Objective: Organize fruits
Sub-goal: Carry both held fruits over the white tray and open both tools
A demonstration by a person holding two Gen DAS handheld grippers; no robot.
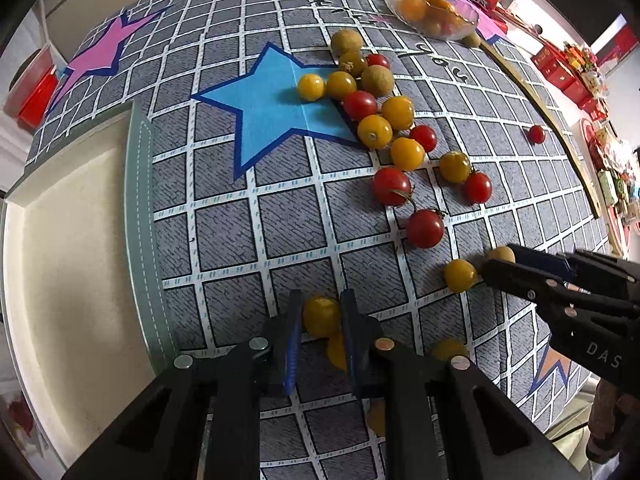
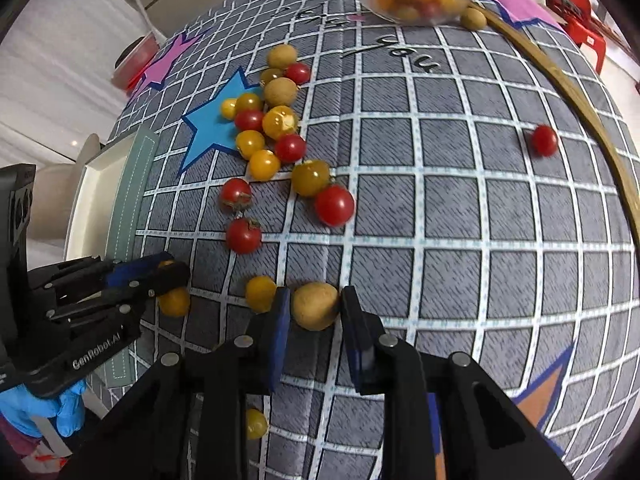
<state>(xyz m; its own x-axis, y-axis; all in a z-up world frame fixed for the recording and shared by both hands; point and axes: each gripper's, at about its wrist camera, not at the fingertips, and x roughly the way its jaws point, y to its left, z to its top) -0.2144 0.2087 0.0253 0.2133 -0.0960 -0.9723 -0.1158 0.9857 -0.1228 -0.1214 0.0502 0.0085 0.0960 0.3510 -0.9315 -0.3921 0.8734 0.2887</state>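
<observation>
While both grippers point down at a checked cloth, each one pinches a single fruit.

Low in the left wrist view, the left gripper (image 1: 321, 316) has its fingers pressed onto a yellow tomato (image 1: 320, 315); low in the right wrist view, the right gripper (image 2: 314, 306) clamps a tan longan (image 2: 315, 305). Loose red and yellow fruits (image 1: 390, 136) lie scattered near the blue star (image 1: 272, 108) at mid-frame on the surface (image 1: 248, 224), with a clear bowl (image 1: 430, 4) of fruit at the top and a cream tray (image 1: 76, 240) at the left edge.
</observation>
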